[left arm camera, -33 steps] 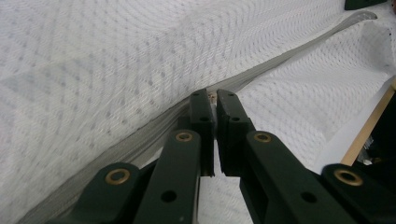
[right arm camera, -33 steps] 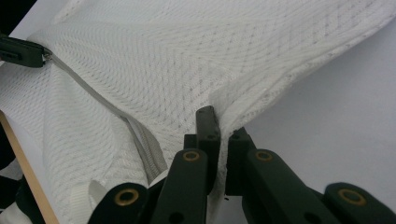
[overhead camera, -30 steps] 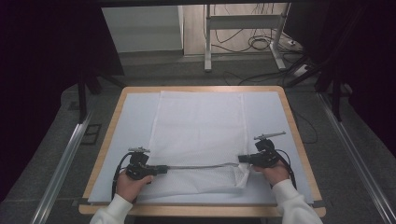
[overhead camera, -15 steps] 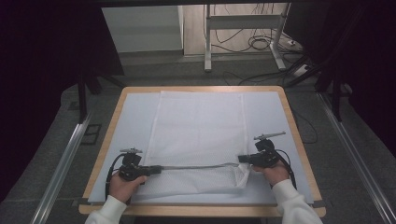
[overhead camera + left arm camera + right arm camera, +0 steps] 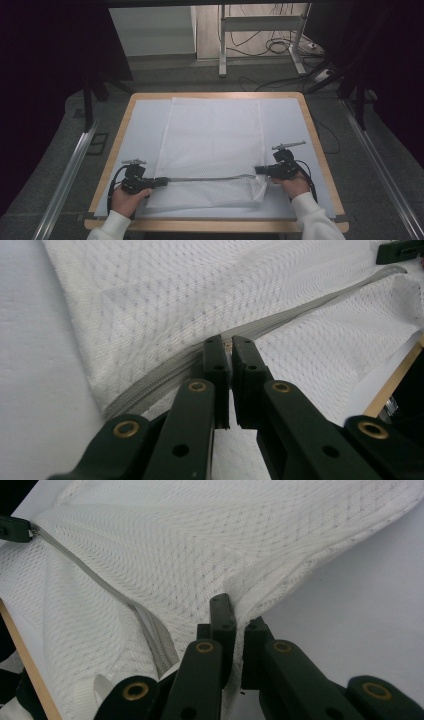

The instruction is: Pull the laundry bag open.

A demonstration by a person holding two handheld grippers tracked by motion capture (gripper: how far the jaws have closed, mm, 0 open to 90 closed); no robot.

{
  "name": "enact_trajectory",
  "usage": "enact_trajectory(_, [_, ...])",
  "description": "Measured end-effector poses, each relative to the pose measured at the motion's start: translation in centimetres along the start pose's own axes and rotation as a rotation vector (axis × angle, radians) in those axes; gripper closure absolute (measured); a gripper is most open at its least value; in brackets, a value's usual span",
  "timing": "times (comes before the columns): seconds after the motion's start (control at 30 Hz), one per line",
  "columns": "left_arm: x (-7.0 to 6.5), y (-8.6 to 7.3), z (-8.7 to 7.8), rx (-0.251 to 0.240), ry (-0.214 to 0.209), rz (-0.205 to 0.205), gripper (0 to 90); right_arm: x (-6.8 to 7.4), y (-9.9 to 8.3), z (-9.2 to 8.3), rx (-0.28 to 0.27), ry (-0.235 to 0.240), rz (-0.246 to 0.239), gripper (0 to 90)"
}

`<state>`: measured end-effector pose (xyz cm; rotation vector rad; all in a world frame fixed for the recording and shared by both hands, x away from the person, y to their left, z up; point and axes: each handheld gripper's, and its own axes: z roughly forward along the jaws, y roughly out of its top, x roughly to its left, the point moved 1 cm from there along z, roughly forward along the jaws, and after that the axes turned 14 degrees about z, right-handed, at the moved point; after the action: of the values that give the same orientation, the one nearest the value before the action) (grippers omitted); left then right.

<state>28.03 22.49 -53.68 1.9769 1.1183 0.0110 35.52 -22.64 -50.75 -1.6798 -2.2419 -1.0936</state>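
White sheeting covers the wood-rimmed table [image 5: 306, 116]; the white mesh bag [image 5: 215, 140] lies flat at its centre, zipper [image 5: 210, 178] running across near your edge. Your left gripper [image 5: 159, 182] is closed on the zipper's left end; the pull itself is hidden between the jaws. Your right gripper [image 5: 259, 170] is clamped on the bag's fabric at the zipper's right end. Compared with one second ago, your left gripper has shifted leftward along the zipper; the right has held position.

Zipper pull [image 5: 229, 346] hidden between left gripper [image 5: 229, 347] fingers.
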Motion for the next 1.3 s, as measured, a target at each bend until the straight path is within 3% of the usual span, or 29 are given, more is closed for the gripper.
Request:
enact_trajectory(0.93, [1.7,-1.4,-2.4,-0.036,0.027,-0.043,86.6,-0.1,0.0,0.2,-0.002,-0.001,0.000,87.4])
enact_trajectory(1.3, [2.7,-2.1,-3.3,-0.029,0.073,-0.053,86.7,-0.1,0.0,0.3,-0.003,-0.008,0.000,87.4])
